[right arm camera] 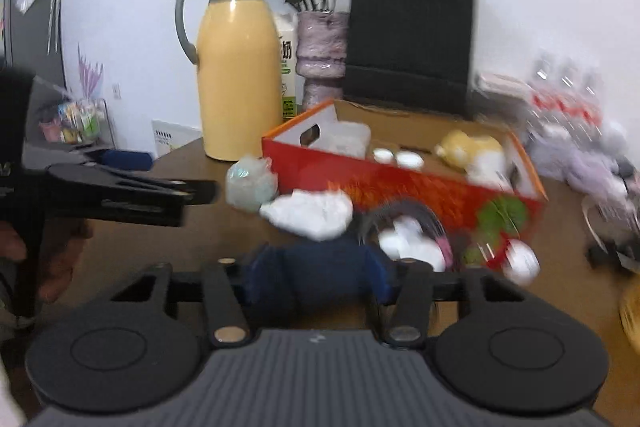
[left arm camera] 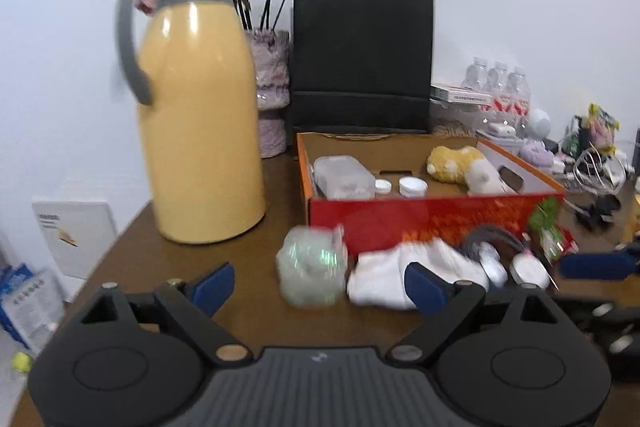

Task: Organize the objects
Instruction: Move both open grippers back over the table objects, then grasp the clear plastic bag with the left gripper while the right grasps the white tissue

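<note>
Red box [left arm camera: 420, 215] holds plush toy [left arm camera: 454, 163]; left tool [left arm camera: 320, 283] apart, right tool [right arm camera: 320, 267] unclear

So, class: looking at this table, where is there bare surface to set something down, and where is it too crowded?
Free: the brown table in front of the yellow thermos jug, left of the plastic-wrapped bundle. Crowded: along the red box front, where the white cloth, headphones and small items bunch, and the far right corner by the water bottles.

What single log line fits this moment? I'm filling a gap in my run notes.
left gripper: open, empty | right gripper: blurred, unclear | white cloth, clear bag: on table, outside red box
</note>
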`<state>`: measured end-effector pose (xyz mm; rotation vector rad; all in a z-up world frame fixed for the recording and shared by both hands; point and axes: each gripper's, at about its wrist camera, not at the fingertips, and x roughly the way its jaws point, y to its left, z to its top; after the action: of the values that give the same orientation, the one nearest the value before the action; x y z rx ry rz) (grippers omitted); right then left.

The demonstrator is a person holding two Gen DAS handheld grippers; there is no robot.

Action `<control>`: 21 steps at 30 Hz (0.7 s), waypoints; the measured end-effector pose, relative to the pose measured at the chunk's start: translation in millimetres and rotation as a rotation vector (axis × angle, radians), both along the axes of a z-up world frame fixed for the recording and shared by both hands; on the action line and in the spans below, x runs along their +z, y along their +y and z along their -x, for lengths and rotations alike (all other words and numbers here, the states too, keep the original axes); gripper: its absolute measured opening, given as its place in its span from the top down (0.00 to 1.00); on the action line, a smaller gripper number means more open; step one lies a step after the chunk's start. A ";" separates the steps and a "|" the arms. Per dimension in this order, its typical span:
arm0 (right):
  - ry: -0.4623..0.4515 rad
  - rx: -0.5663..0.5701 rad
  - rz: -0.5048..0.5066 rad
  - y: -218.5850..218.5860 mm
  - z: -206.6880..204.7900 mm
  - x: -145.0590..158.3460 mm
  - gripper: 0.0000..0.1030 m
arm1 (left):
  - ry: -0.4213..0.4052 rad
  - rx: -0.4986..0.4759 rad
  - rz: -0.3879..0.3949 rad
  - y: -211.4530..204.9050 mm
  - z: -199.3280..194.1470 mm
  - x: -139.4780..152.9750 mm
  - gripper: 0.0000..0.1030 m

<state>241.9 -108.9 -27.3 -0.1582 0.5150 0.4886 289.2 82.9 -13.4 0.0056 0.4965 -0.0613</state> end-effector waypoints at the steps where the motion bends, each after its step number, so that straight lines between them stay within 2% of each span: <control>1: -0.004 0.000 0.022 11.4 -15.6 -2.8 0.57 | 0.000 0.002 0.007 0.9 -14.7 -4.3 0.13; 3: -0.007 -0.006 0.026 27.2 -43.3 -8.5 0.60 | 0.008 0.034 -0.030 -0.4 -36.9 -13.0 0.15; 5: 0.025 -0.035 0.025 37.5 -69.6 -17.0 0.61 | 0.013 0.062 -0.083 -1.9 -50.7 -18.6 0.25; 8: 0.070 -0.076 0.006 41.8 -95.6 -31.4 0.65 | 0.029 0.045 -0.029 3.8 -58.5 -23.4 0.36; 9: 0.074 -0.087 0.013 42.6 -100.0 -35.8 0.75 | 0.043 0.030 -0.010 4.3 -59.7 -25.0 0.53; 10: 0.083 -0.094 0.016 42.6 -102.4 -39.6 0.77 | 0.061 0.015 -0.001 3.7 -61.2 -27.0 0.71; 13: 0.099 -0.103 -0.018 38.5 -104.9 -41.6 0.84 | 0.029 0.022 -0.078 -6.4 -48.2 -23.4 0.77; 17: 0.093 -0.095 -0.069 30.3 -92.6 -31.7 0.86 | -0.004 0.032 -0.042 -9.6 -8.1 -0.4 0.78; 21: 0.044 -0.063 -0.127 8.1 -42.5 -8.2 0.87 | -0.034 0.030 -0.004 -13.5 60.8 15.4 0.78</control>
<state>284.4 -100.7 -35.4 -0.0097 0.5287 0.4625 228.4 69.4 2.0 0.0027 0.4622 -0.0306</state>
